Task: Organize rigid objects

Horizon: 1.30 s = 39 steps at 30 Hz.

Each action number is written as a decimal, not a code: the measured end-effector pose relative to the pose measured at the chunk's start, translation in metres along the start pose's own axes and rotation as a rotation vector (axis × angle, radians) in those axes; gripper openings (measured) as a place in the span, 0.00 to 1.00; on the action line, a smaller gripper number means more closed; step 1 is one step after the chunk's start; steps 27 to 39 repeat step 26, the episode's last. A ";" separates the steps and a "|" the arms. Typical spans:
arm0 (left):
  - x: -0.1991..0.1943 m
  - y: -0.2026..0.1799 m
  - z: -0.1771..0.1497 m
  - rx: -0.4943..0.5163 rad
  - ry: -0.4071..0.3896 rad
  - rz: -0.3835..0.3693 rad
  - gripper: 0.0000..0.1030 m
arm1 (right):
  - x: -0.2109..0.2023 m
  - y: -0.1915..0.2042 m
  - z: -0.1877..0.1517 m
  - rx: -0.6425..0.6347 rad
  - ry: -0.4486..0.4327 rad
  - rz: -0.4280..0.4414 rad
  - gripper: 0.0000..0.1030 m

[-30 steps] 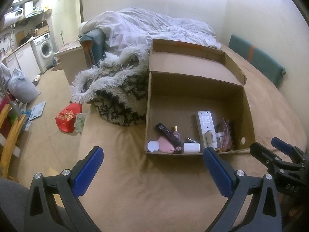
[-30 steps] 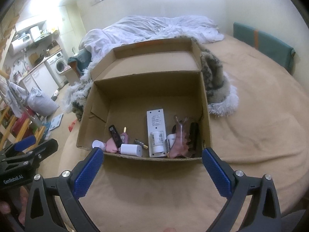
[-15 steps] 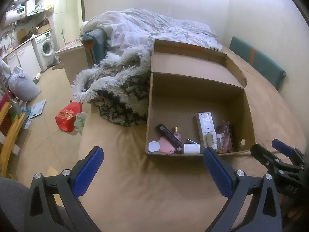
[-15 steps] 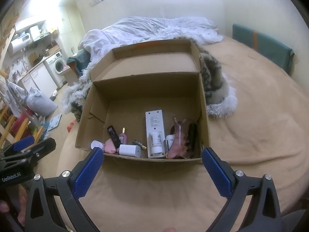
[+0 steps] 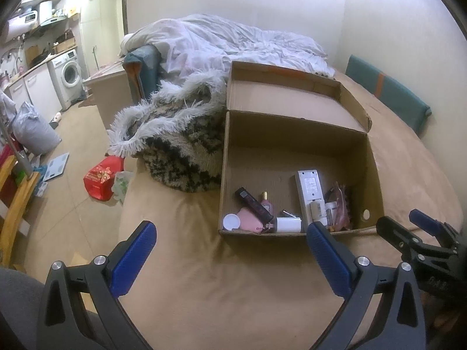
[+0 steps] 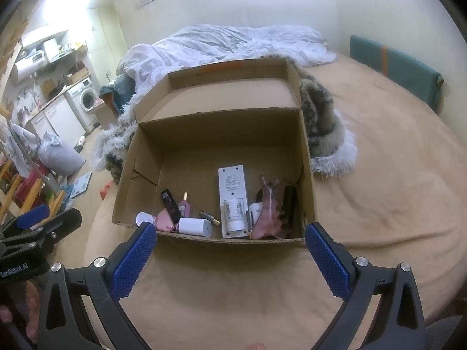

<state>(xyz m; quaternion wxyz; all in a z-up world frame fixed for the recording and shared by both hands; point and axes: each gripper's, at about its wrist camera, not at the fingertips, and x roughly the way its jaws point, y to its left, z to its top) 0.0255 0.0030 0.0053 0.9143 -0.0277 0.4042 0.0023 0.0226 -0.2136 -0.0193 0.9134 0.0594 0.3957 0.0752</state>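
An open cardboard box (image 5: 294, 134) (image 6: 221, 128) sits on the tan bed. Along its near wall lie several small items: a white remote (image 6: 232, 198) (image 5: 309, 192), a white cylinder (image 6: 195, 227) (image 5: 288, 224), a pink heart-shaped case (image 6: 164, 220), a black tube (image 6: 170, 204), a small pink bottle (image 6: 184, 207), a pink hair claw (image 6: 270, 210) and a black comb (image 6: 289, 204). My left gripper (image 5: 230, 258) is open and empty, in front of the box's left half. My right gripper (image 6: 230, 256) is open and empty, just before the box's near wall.
A shaggy patterned blanket (image 5: 175, 134) lies against the box's left and far side. A white duvet (image 5: 233, 46) is heaped at the back. A teal cushion (image 6: 397, 67) leans on the right wall. The floor at left holds a red bag (image 5: 102, 175) and clutter.
Both grippers have drawn back slightly from the box and lifted a little; the box looks a bit smaller. Both stay open and empty.
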 end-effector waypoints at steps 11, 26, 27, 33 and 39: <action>0.000 0.001 0.000 0.002 0.000 -0.002 1.00 | -0.001 0.002 0.000 -0.002 -0.006 0.005 1.00; 0.001 0.004 -0.003 0.001 0.013 -0.004 1.00 | -0.001 0.002 0.000 -0.001 -0.006 0.005 1.00; 0.001 0.004 -0.003 0.001 0.013 -0.004 1.00 | -0.001 0.002 0.000 -0.001 -0.006 0.005 1.00; 0.001 0.004 -0.003 0.001 0.013 -0.004 1.00 | -0.001 0.002 0.000 -0.001 -0.006 0.005 1.00; 0.001 0.004 -0.003 0.001 0.013 -0.004 1.00 | -0.001 0.002 0.000 -0.001 -0.006 0.005 1.00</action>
